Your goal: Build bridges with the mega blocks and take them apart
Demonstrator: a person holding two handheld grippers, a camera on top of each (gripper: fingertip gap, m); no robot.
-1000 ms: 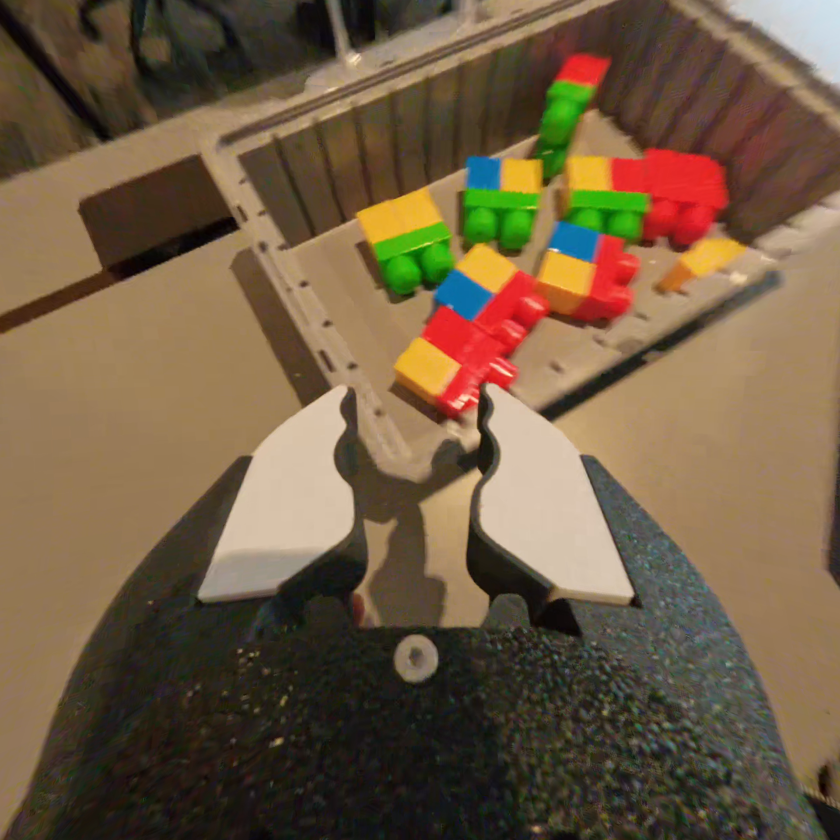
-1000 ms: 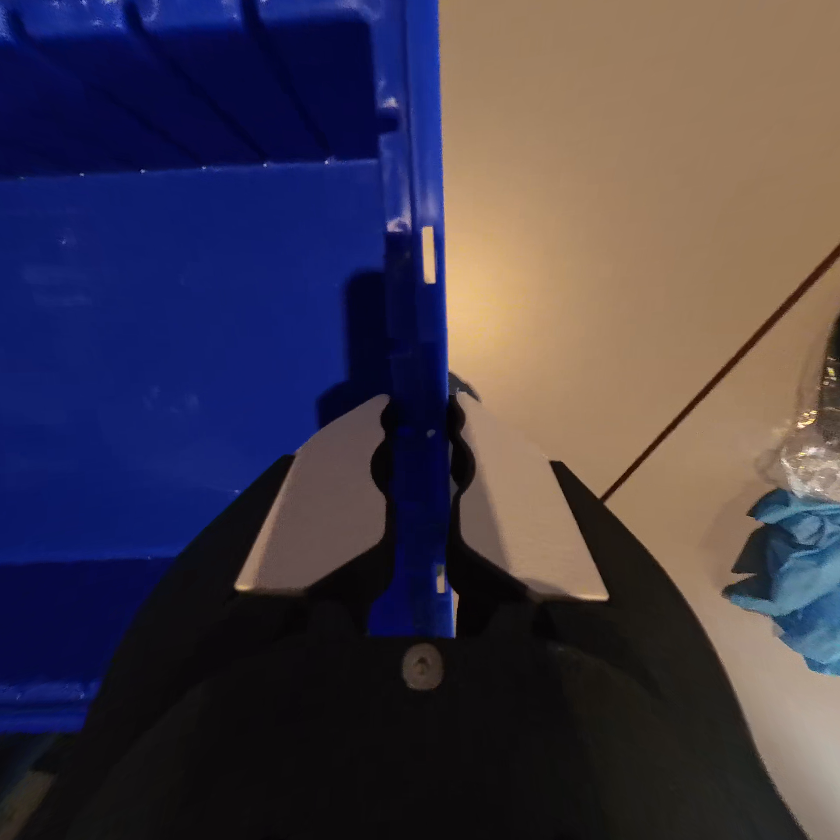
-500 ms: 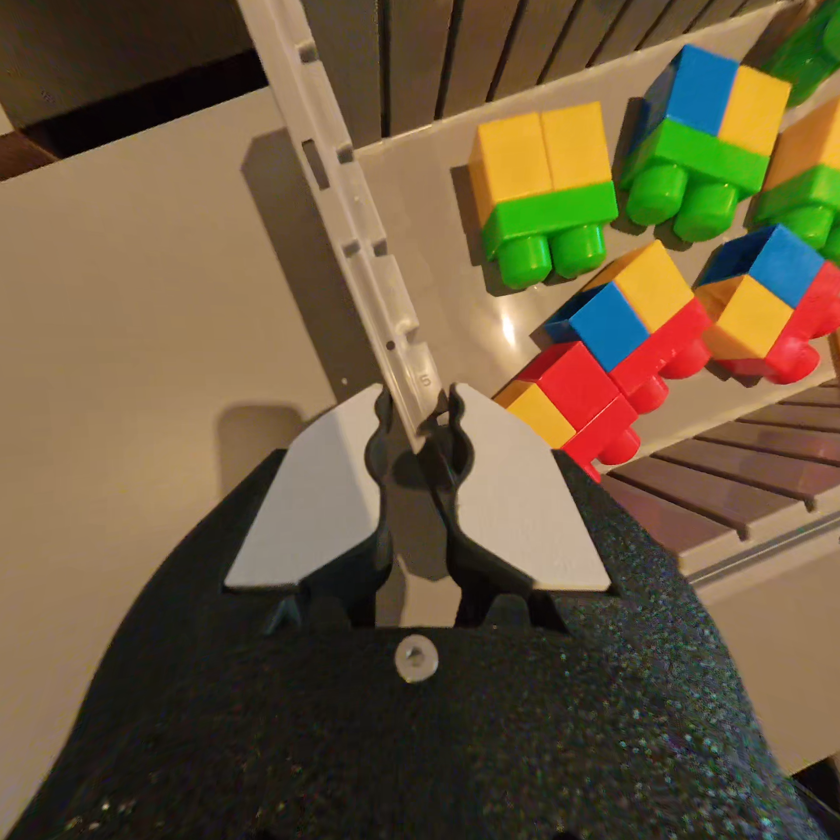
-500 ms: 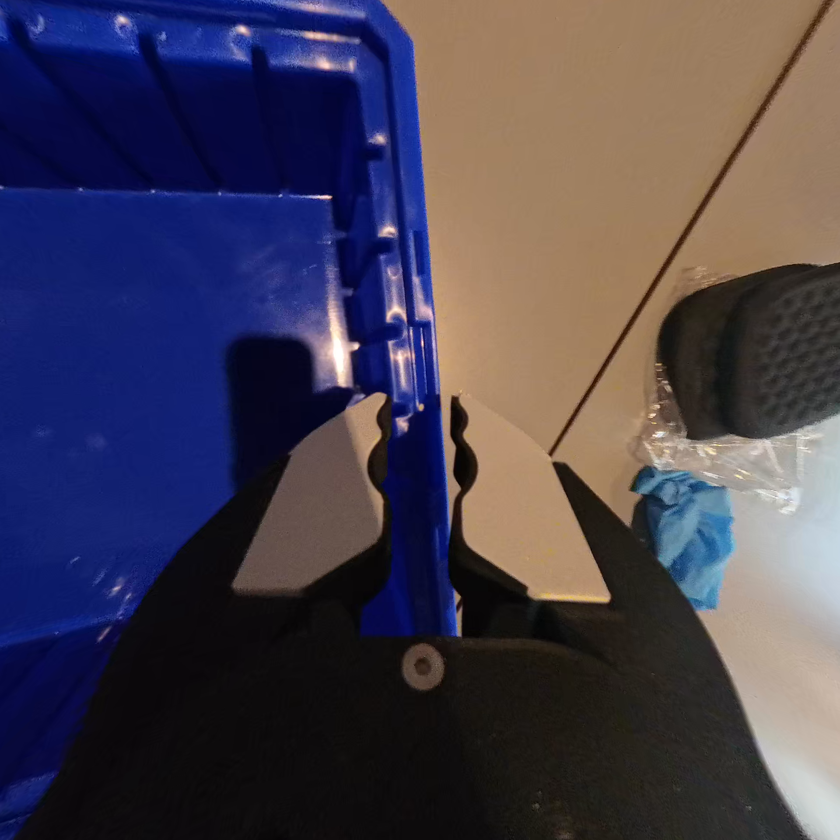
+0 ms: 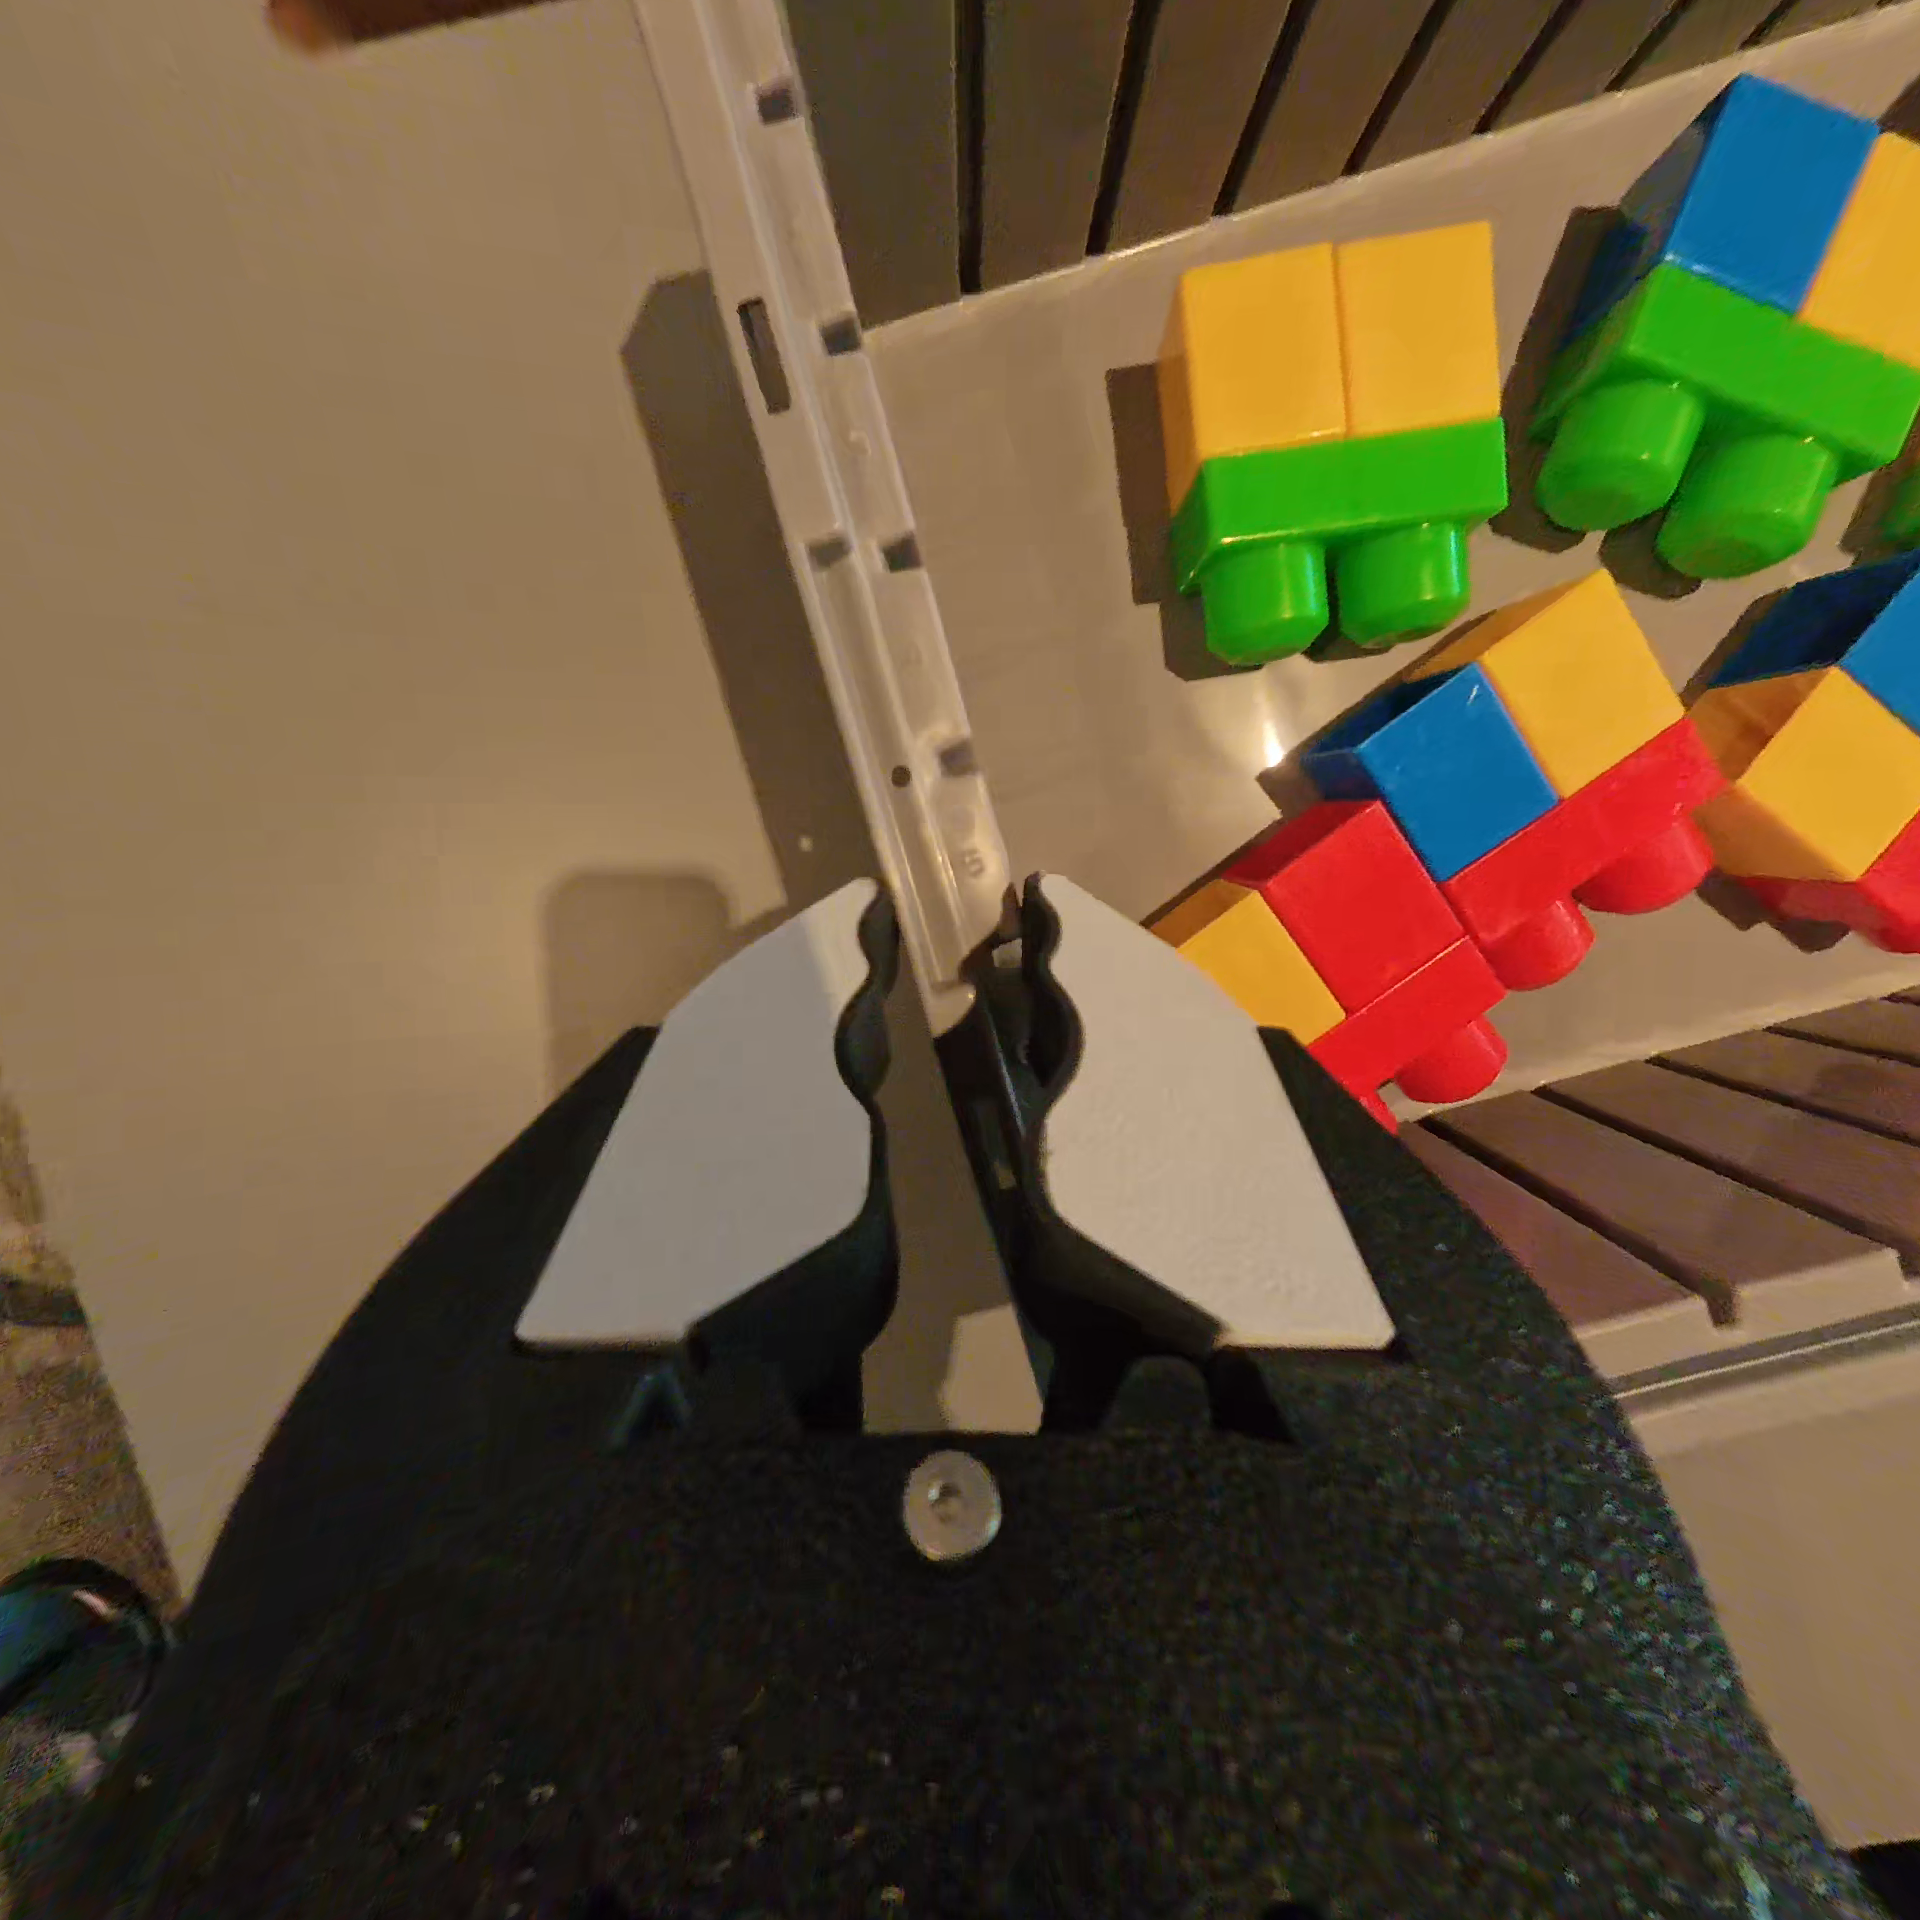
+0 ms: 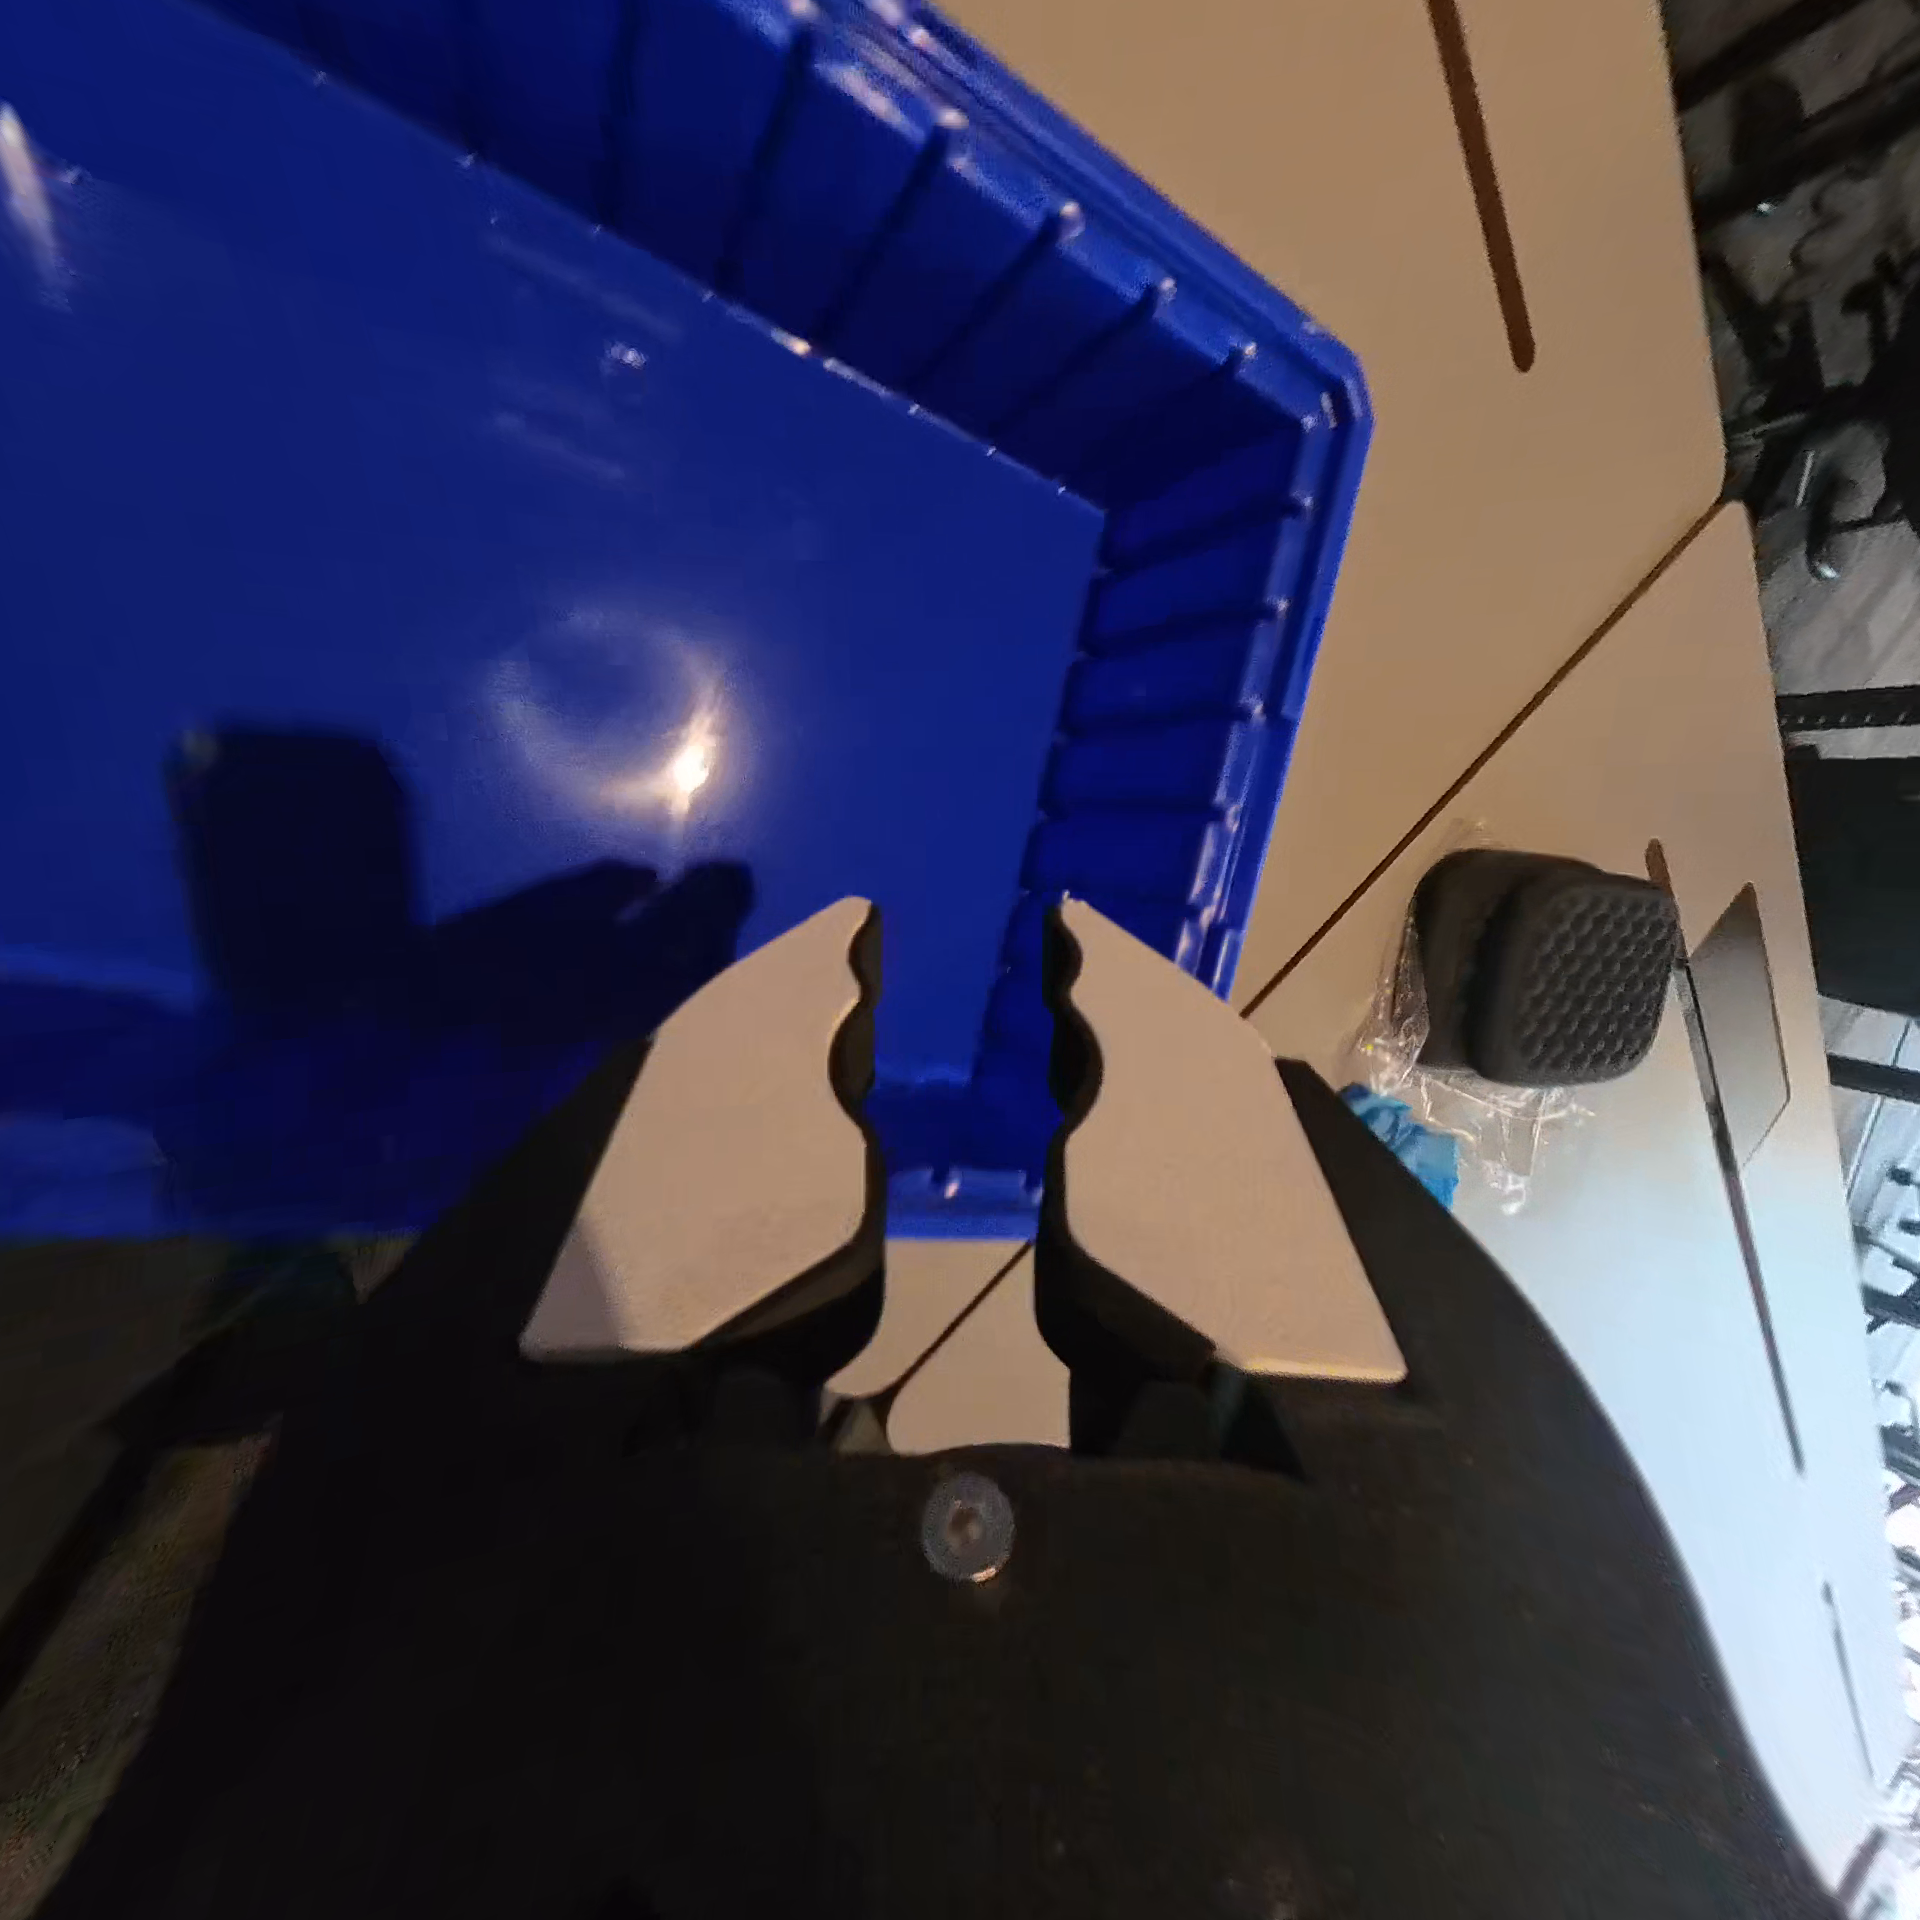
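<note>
My left gripper (image 5: 951,904) is shut on the rim (image 5: 883,644) of a grey bin, near its corner. Several small bridges of mega blocks lie on their sides on the bin's floor: a yellow-and-green one (image 5: 1335,416), a blue, yellow and green one (image 5: 1745,312), a blue, yellow and red one (image 5: 1507,769), and a red and yellow one (image 5: 1340,956) close to my right finger. My right gripper (image 6: 961,925) is slightly open and holds nothing. It hovers over the near right corner of an empty blue bin (image 6: 1320,582).
Both bins rest on a beige table (image 5: 364,520). A black foam pad (image 6: 1548,966) in clear plastic and a blue cloth (image 6: 1403,1143) lie right of the blue bin. The table's edge (image 6: 1745,582) runs along the far right, with dark furniture beyond. The tips of one gripper are about 75 cm away from the tips of the other.
My left gripper came down on the grey bin's rim and shut on it. My right gripper let go of the blue bin's rim and drew back toward the bin's corner.
</note>
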